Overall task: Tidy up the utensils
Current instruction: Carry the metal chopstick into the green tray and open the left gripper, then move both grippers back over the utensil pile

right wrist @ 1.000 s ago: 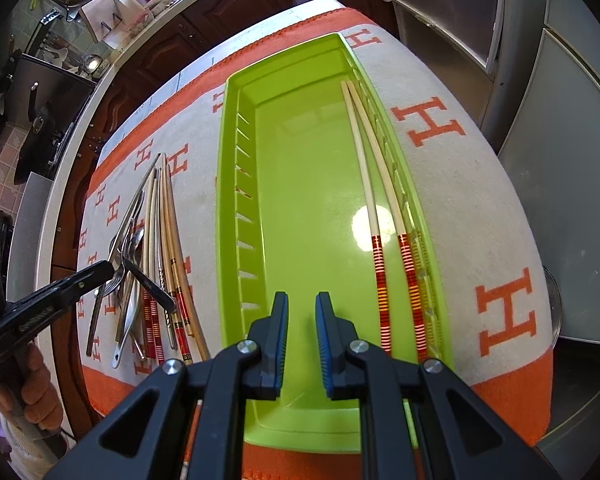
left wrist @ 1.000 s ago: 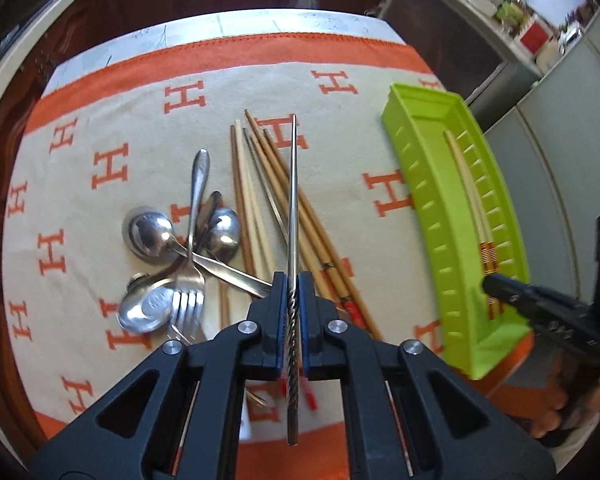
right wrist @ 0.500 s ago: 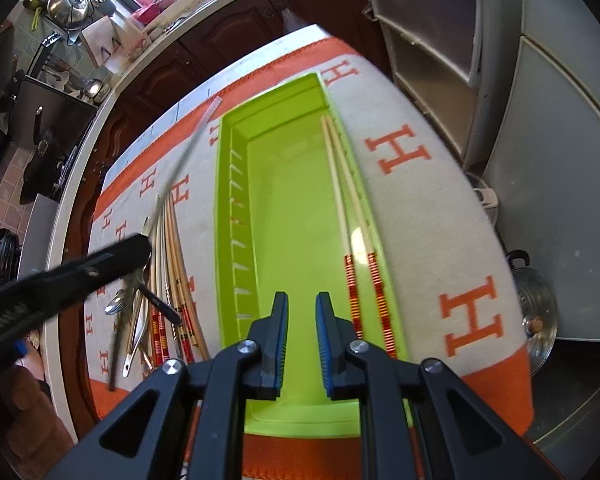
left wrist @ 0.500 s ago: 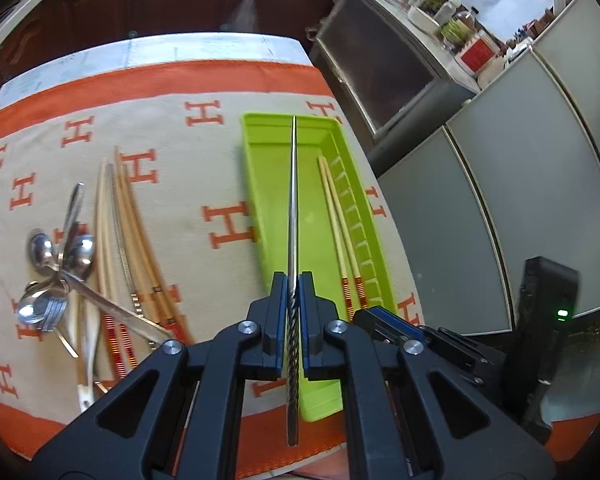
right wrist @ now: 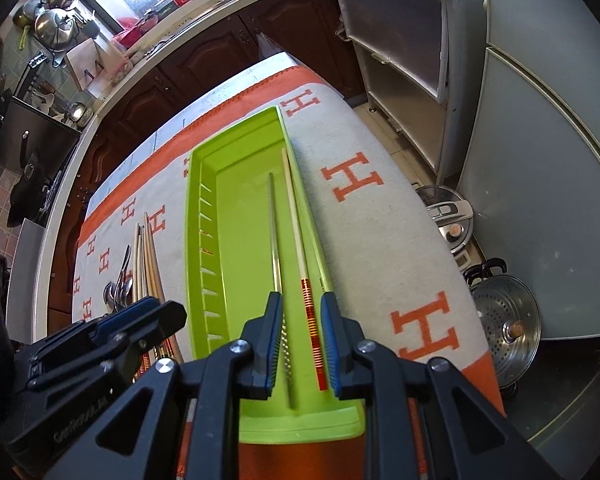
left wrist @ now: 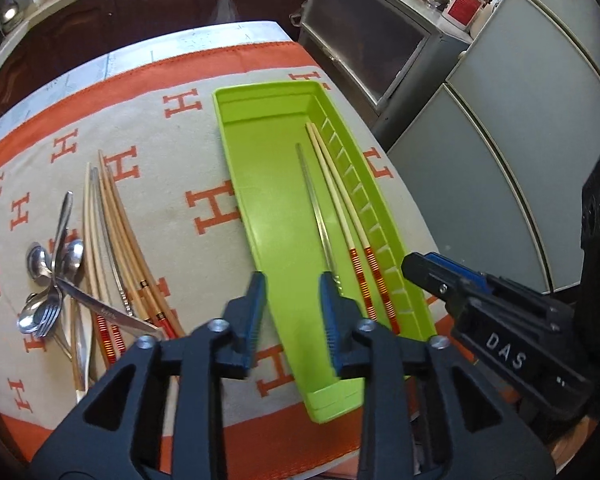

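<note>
- Green tray [left wrist: 268,168] holds a metal chopstick [left wrist: 318,216] left of two pale chopsticks [left wrist: 340,208].
- Left gripper [left wrist: 292,312] is released, empty; right gripper [right wrist: 300,336] likewise.
- Spoons [left wrist: 56,256] lie far left.

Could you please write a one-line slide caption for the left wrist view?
Open left gripper above the green tray, where a metal chopstick lies beside two pale chopsticks.

Table [left wrist: 236,34] w/ H-print cloth [left wrist: 172,184]: green tray [left wrist: 260,184], loose utensils [left wrist: 60,280].
</note>
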Demonstrator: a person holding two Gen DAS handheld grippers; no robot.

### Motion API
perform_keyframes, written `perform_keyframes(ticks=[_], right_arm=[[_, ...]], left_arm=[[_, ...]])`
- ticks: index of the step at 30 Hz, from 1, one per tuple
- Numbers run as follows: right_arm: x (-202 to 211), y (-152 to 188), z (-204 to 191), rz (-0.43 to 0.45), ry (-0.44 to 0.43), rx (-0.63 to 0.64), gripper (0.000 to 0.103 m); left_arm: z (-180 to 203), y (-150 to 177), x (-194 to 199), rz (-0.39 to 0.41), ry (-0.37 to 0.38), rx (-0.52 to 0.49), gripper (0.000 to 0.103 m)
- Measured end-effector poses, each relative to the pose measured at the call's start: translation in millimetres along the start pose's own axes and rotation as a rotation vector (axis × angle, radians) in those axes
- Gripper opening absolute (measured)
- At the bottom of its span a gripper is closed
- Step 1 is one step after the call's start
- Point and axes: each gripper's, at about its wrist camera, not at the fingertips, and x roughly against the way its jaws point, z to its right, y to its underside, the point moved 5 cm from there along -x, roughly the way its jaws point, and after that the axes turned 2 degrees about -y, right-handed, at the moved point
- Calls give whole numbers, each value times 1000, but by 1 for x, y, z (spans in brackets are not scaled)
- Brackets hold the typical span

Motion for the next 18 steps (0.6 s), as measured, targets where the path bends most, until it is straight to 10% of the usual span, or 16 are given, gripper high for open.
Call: perform_keyframes(ticks=[18], right_arm=[[2, 21, -62, -5, -56, 167, 20]], left_arm=[[-85, 45, 75, 123, -46, 67, 39]])
